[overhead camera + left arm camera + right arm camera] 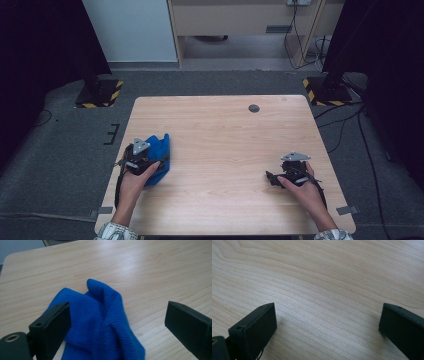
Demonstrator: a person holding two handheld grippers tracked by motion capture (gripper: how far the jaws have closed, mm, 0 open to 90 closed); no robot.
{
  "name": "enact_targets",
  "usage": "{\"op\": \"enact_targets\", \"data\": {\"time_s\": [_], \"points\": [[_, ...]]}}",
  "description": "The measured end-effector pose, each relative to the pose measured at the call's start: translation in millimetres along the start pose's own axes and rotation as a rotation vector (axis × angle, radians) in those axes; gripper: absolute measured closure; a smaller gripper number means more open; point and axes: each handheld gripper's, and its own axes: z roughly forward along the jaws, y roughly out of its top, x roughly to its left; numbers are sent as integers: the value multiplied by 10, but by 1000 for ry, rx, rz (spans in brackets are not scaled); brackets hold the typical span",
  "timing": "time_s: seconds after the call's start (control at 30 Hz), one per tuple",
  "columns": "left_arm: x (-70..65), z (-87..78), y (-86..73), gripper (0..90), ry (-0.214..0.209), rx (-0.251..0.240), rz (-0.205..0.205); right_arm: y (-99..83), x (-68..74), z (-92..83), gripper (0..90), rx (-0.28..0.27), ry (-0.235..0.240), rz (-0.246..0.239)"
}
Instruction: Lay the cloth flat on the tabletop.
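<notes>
While my left gripper (117,322) stands with its jaws wide apart over the crumpled blue knitted cloth (100,322), the cloth lies on the light wooden table (225,150) near its left edge. My right gripper (327,325) is spread wide too, over bare wood.

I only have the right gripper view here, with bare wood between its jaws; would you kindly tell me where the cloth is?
Observer: The blue cloth lies crumpled near the table's left edge, under the left gripper.
Operator: Thank you. Is the left gripper closed on it?
Observer: No, its jaws stand wide apart, with the cloth between them.
Operator: And how far off is my right gripper?
Observer: The right gripper sits near the table's right edge, well apart from the cloth.
</notes>
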Motion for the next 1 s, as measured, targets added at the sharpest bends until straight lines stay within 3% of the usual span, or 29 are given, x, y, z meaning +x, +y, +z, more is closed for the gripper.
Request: {"op": "enact_targets", "data": {"time_s": [0.07, 0.2, 0.3, 0.4, 0.7, 1.0], "points": [[58, -9, -17, 61, 13, 6, -20, 0, 1, 0, 15, 0, 1, 1], [81, 15, -41, 66, 25, 17, -14, 0, 2, -1, 15, 1, 1, 2], [82, 116, -109, 81, 32, 62, 1, -1, 4, -3, 16, 2, 1, 5], [104, 194, -167, 93, 38, 94, -10, -1, 4, -2, 16, 1, 1, 3], [218, 335, -306, 312, 17, 194, -30, -1, 4, -2, 15, 1, 1, 3], [219, 335, -355, 314, 7, 176, -35, 1, 8, 0, 14, 0, -3, 7]]}}
